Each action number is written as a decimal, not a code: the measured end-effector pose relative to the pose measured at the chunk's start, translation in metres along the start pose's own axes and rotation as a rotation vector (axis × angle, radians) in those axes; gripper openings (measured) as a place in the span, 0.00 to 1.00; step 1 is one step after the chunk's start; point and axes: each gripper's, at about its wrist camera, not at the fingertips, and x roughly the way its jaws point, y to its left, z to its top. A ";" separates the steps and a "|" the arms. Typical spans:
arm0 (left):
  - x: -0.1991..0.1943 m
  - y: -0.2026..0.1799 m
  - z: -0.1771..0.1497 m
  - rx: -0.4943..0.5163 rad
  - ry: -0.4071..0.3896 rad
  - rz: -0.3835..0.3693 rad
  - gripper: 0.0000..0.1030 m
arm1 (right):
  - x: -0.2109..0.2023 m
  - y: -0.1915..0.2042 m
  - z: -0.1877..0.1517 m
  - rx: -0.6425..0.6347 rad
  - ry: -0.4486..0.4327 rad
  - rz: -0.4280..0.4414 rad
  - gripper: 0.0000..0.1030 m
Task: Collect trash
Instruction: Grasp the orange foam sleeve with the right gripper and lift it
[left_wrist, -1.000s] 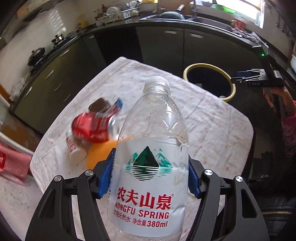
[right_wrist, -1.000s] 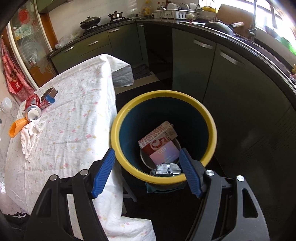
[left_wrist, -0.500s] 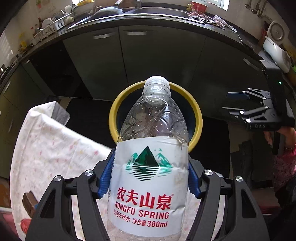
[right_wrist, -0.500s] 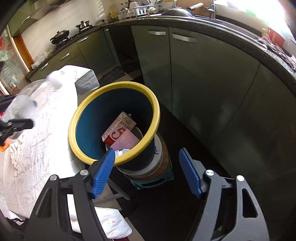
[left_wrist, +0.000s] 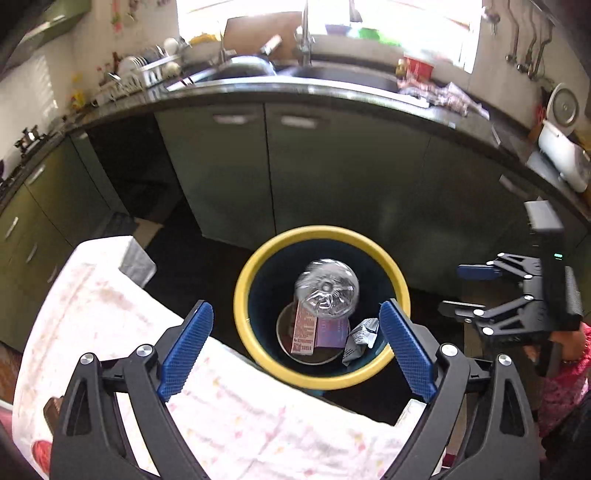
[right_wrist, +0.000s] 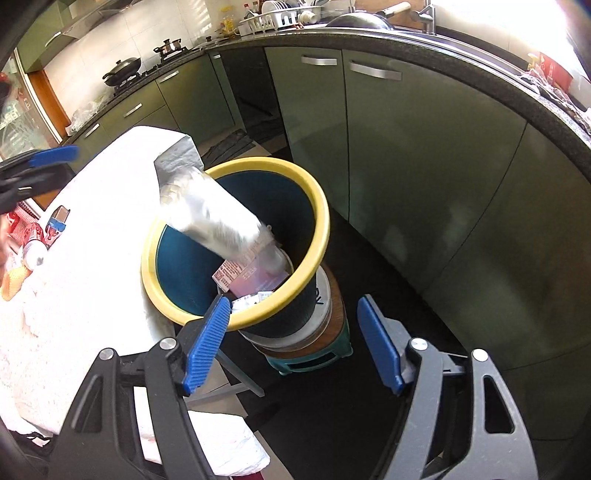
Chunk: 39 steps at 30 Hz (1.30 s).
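My left gripper (left_wrist: 295, 345) is open and empty above the table edge, facing the yellow-rimmed blue bin (left_wrist: 400, 295). The clear plastic water bottle (left_wrist: 327, 293) is loose in the air, neck-down, falling into the bin; in the right wrist view it is a blurred shape (right_wrist: 218, 218) entering the bin (right_wrist: 314, 195). A red-and-pink carton (left_wrist: 304, 328) and a crumpled silver wrapper (left_wrist: 360, 338) lie in the bin. My right gripper (right_wrist: 291, 345) is open and empty to the right of the bin. A red can (right_wrist: 33, 240) lies on the table.
The table with the white floral cloth (left_wrist: 240, 410) stands left of the bin. The bin stands on a small stool (right_wrist: 314, 354). Green kitchen cabinets (left_wrist: 332, 177) and a dark counter curve behind. An orange item (right_wrist: 13, 282) and a small brown pack (right_wrist: 59, 218) lie by the can.
My left gripper carried the bottle from the table over to the bin, then opened and let it go. The bottle now drops into the bin. My right gripper drew back to the right.
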 end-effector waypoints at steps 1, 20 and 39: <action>-0.014 0.004 -0.008 -0.017 -0.029 0.001 0.89 | 0.000 0.002 0.000 -0.002 0.001 0.002 0.66; -0.222 0.104 -0.225 -0.431 -0.284 0.361 0.95 | 0.006 0.092 0.023 -0.192 0.029 0.026 0.66; -0.260 0.139 -0.365 -0.640 -0.194 0.615 0.95 | 0.009 0.382 0.044 -0.732 0.108 0.435 0.66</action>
